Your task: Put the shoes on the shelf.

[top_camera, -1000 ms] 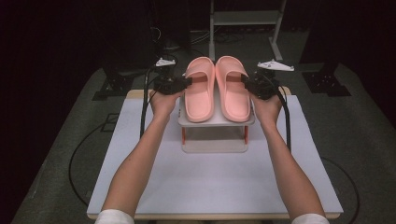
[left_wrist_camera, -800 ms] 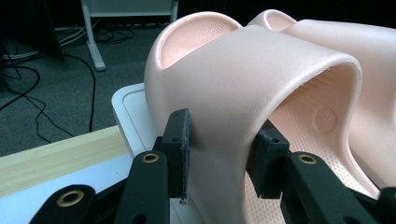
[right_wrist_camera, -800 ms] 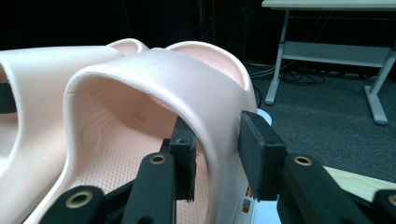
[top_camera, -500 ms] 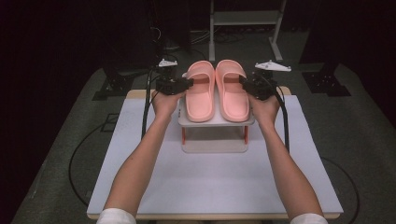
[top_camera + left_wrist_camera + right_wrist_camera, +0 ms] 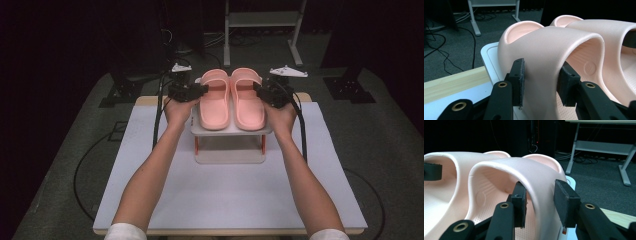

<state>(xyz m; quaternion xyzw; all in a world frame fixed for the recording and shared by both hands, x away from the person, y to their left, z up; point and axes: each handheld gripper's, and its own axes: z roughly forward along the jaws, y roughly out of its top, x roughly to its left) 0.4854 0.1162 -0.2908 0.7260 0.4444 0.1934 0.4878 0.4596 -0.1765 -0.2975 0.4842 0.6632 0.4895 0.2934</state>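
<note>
A pair of pink slippers sits side by side on a small white two-level stand [image 5: 229, 131] at the far middle of the table. My left gripper [image 5: 202, 91] is shut on the strap of the left slipper [image 5: 215, 107]. In the left gripper view, my left gripper [image 5: 541, 80] has one pad outside the strap of the left slipper [image 5: 549, 45] and one under it. My right gripper [image 5: 257, 90] is shut the same way on the right slipper [image 5: 248, 102]. In the right gripper view, my right gripper [image 5: 541, 200] pinches the arch of the right slipper [image 5: 524, 167].
The stand rests on a white mat [image 5: 225, 200] that covers the table, with a wooden edge at the back. Beyond the table are a grey carpet, black stand bases [image 5: 350, 90], loose cables and a metal table frame [image 5: 260, 20].
Both hands have edged slightly inward and the slippers look a touch lower on the stand's top. The grips on both straps are the same.
</note>
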